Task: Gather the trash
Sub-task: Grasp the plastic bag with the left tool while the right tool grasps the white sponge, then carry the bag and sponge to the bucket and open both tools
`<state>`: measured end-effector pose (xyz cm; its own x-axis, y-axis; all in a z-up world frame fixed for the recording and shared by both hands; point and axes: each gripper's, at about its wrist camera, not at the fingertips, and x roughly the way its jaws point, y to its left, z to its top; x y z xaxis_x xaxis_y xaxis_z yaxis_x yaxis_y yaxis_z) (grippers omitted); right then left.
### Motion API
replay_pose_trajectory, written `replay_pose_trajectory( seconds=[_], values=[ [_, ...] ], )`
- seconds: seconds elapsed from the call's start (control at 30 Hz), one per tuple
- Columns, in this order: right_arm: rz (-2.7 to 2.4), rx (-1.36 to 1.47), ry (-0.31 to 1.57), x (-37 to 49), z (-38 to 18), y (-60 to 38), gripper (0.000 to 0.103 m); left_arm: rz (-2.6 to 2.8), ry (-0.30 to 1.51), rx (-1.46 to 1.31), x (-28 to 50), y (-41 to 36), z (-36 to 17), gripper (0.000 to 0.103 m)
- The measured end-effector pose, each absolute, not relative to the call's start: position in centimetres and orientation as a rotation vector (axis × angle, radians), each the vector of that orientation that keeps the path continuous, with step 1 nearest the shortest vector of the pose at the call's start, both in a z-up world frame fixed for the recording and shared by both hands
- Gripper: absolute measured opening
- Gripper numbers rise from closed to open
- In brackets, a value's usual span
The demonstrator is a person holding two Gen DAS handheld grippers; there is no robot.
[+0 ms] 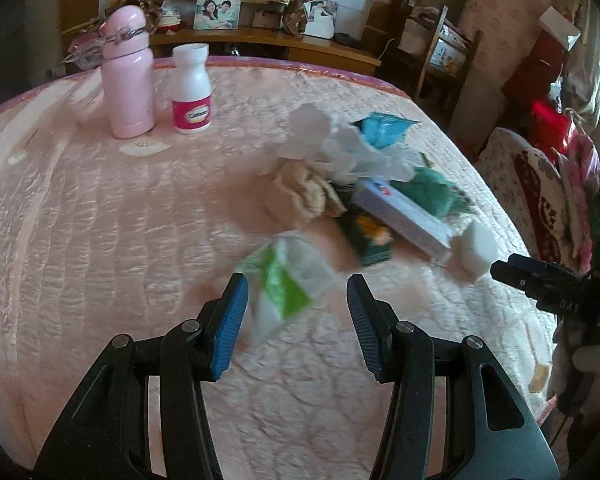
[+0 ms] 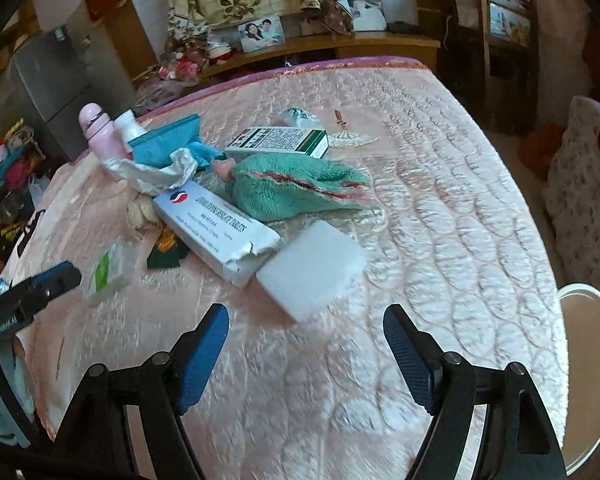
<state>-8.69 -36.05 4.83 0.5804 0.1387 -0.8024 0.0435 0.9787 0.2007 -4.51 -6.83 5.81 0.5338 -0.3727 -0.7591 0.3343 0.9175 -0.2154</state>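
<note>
A pink quilted bedspread (image 2: 440,184) is strewn with trash. A long white cardboard medicine box (image 2: 216,232), printed "TABLETS", is laid with its long axis running far-left to near-right, its torn end touching a white foam block (image 2: 312,272). The right gripper (image 2: 306,354) and left gripper (image 1: 298,322) are held spread, empty.

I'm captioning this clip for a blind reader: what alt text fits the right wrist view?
The open right gripper hovers over a pink quilted bed, facing a white foam block, a torn white box and a green fleece cloth.
</note>
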Motion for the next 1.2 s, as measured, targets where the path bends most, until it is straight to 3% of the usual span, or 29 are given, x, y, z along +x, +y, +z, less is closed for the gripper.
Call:
replay_pose_trajectory(
  seconds=[0.83, 0.9, 0.93, 1.0, 1.2],
  values=[
    [-0.010, 0.245, 1.007, -3.4, 2.6, -35.3, 0.077, -0.475, 0.942, 0.123, -0.6, -8.8, 2.5, 0.058],
    [0.003, 0.248, 0.996, -3.4, 2.7, -35.4, 0.055, -0.483, 0.955, 0.102, -0.5, -8.6, 2.5, 0.054],
    [0.013, 0.251, 0.995, -3.5, 2.7, -35.5, 0.039, -0.481, 0.959, 0.093, -0.6, -8.4, 2.5, 0.042],
    [0.033, 0.257, 0.992, -4.1, 2.9, -35.8, 0.039, -0.475, 0.965, 0.074, -0.9, -8.0, 2.8, 0.025],
    [0.097, 0.252, 0.929, -7.7, 5.0, -36.5, 0.038, -0.491, 0.964, 0.060, -3.5, -8.4, 4.5, 0.021]
  ],
)
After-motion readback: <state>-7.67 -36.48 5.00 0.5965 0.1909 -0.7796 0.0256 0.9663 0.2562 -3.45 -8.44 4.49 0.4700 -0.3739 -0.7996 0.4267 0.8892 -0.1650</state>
